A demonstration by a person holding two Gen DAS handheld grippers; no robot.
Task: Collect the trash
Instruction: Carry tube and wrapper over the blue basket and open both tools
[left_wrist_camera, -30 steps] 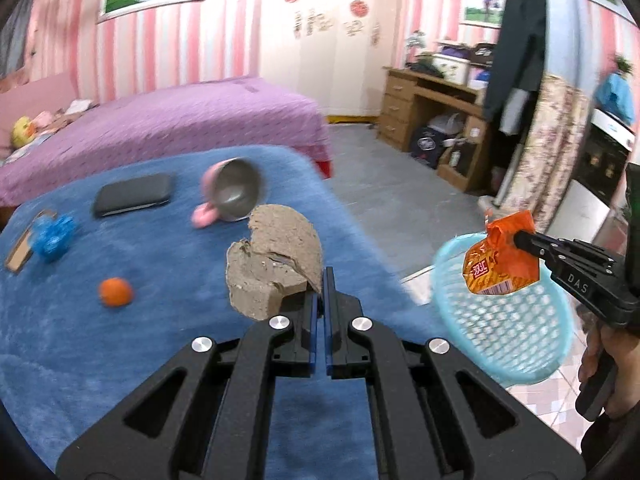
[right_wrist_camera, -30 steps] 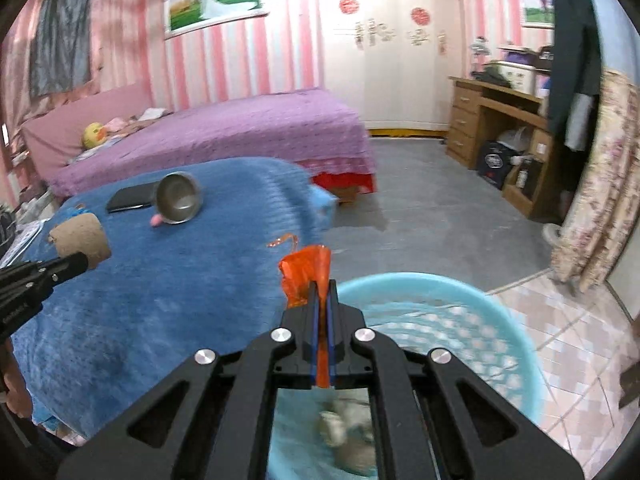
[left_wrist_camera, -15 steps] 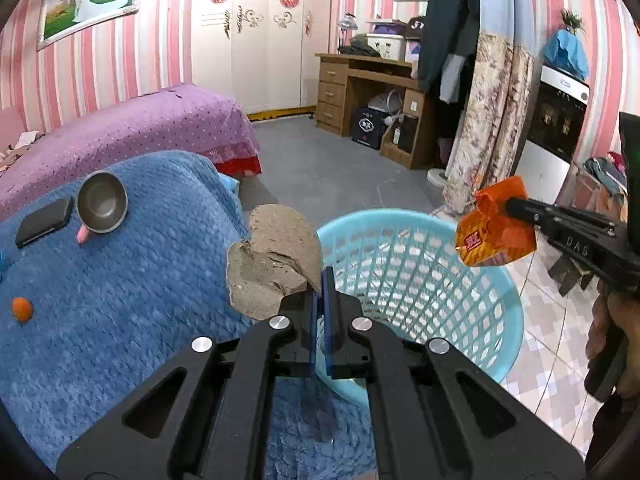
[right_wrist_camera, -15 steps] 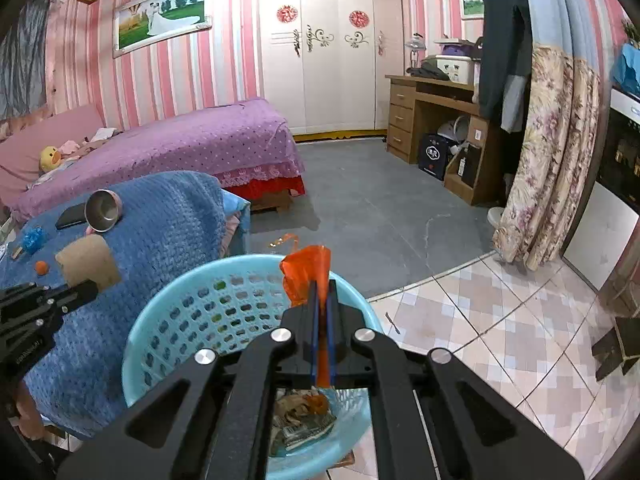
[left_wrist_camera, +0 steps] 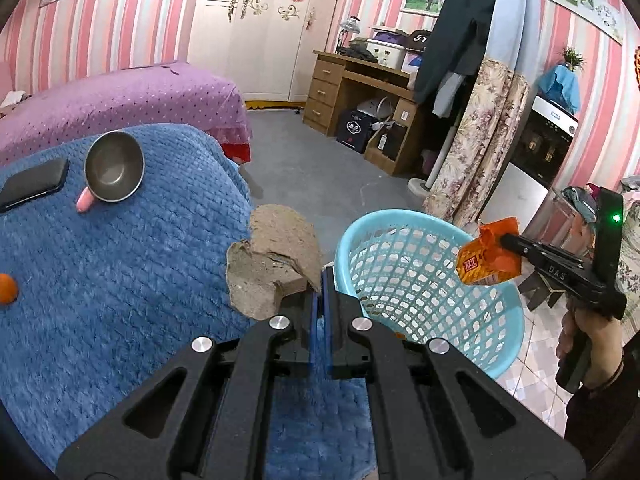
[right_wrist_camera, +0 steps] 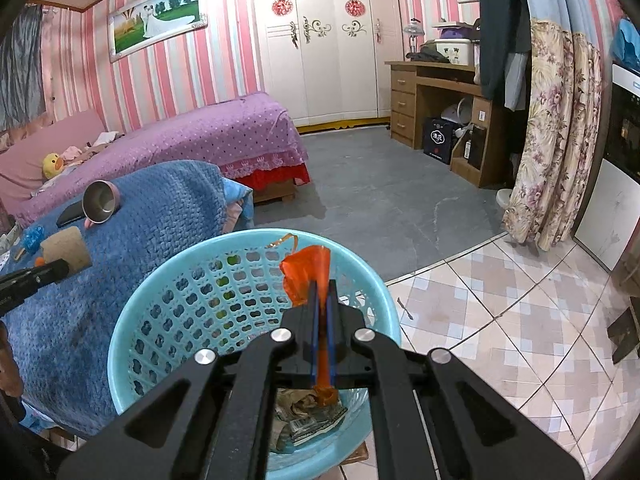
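My left gripper (left_wrist_camera: 319,280) is shut on a torn brown cardboard piece (left_wrist_camera: 276,260), held above the edge of the blue blanket (left_wrist_camera: 120,264), left of the light blue basket (left_wrist_camera: 404,276). It shows in the right wrist view (right_wrist_camera: 66,249). My right gripper (right_wrist_camera: 322,284) is shut on an orange snack wrapper (right_wrist_camera: 306,274) over the basket (right_wrist_camera: 188,300), which holds crumpled paper trash (right_wrist_camera: 308,416). In the left wrist view the wrapper (left_wrist_camera: 486,258) hangs above the basket's right rim.
On the blanket lie a steel cup with a pink handle (left_wrist_camera: 114,168), a black case (left_wrist_camera: 34,184) and an orange ball (left_wrist_camera: 7,288). A purple bed (right_wrist_camera: 216,132), wooden desk (right_wrist_camera: 436,92) and floral curtain (right_wrist_camera: 556,132) stand beyond.
The left gripper has swung back left a little, so the basket sits farther right in its view. The right gripper has come lower and closer over the basket. Both stay shut on their trash.
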